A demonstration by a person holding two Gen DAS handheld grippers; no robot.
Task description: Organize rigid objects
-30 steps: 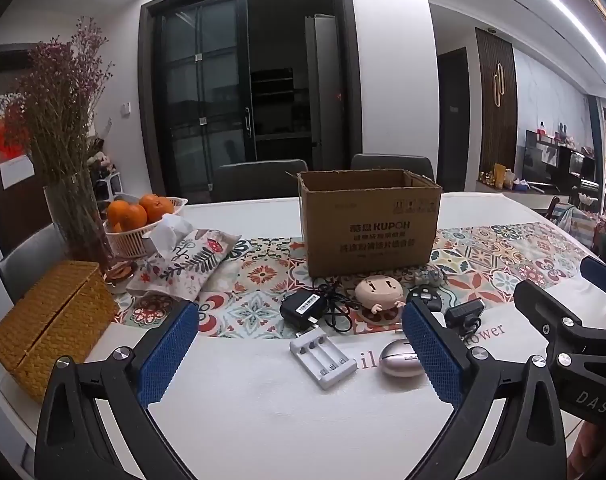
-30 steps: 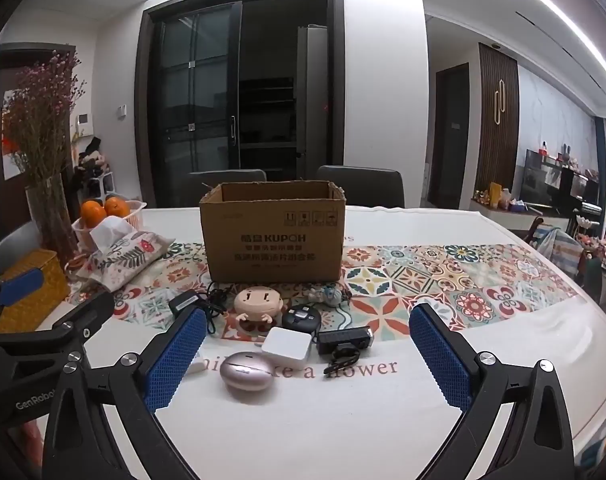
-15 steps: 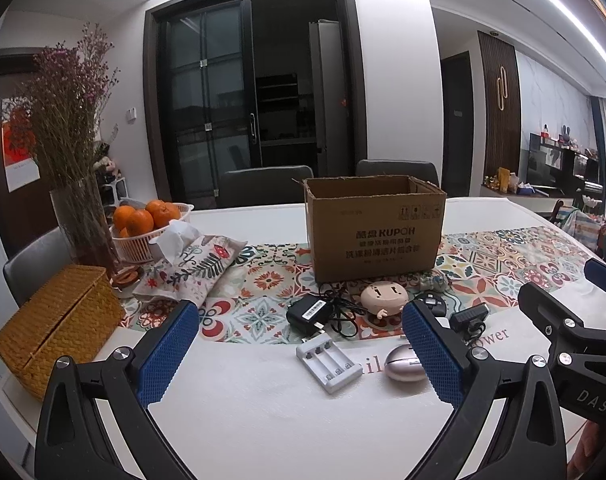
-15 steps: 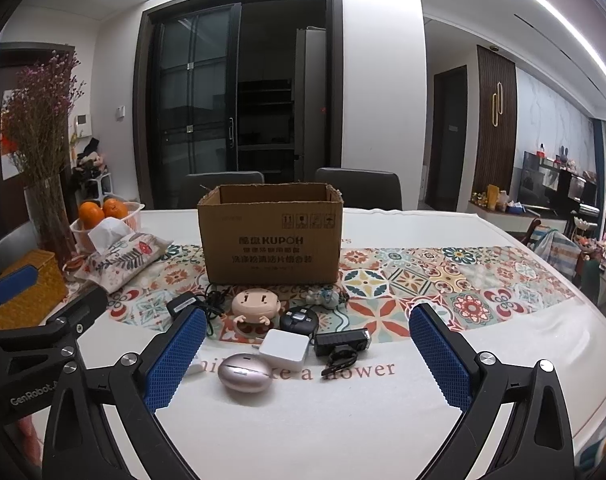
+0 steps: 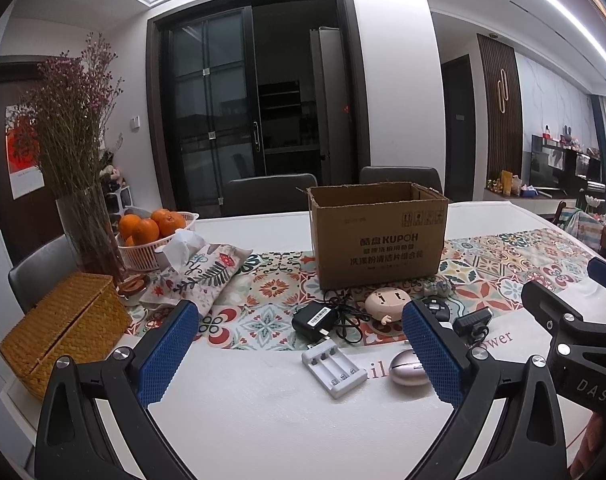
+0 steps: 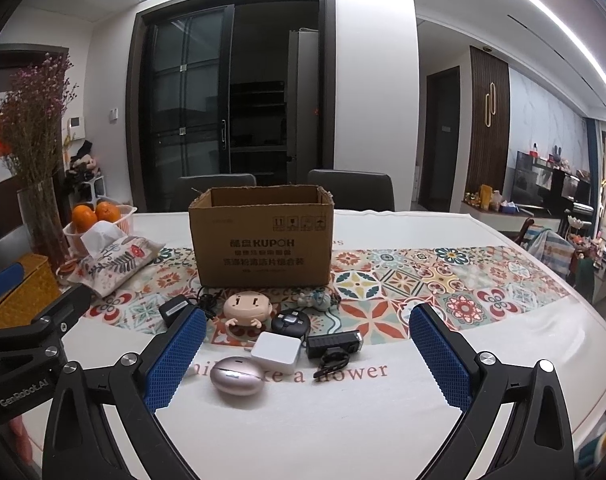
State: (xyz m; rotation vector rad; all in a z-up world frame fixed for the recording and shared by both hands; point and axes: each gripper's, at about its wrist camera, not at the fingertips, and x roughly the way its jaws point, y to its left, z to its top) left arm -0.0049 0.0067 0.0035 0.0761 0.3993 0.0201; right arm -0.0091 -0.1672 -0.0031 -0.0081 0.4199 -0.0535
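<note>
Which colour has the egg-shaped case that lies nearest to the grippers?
The egg-shaped case is a shiny metallic pink, best seen in the right wrist view.

I see an open brown cardboard box (image 6: 261, 245) upright on the patterned runner. Just before it lie a black adapter (image 5: 312, 320) with tangled cord, a beige cartoon figure (image 6: 247, 308), a white battery charger (image 5: 334, 368), a pink oval case (image 6: 236, 375), a white square block (image 6: 276, 351) and a black clip-on device (image 6: 334, 342).

The right gripper (image 6: 307, 356) hovers wide open above a pink oval case (image 6: 237, 376) and white adapter (image 6: 276, 351) before the cardboard box (image 6: 261, 246).
</note>
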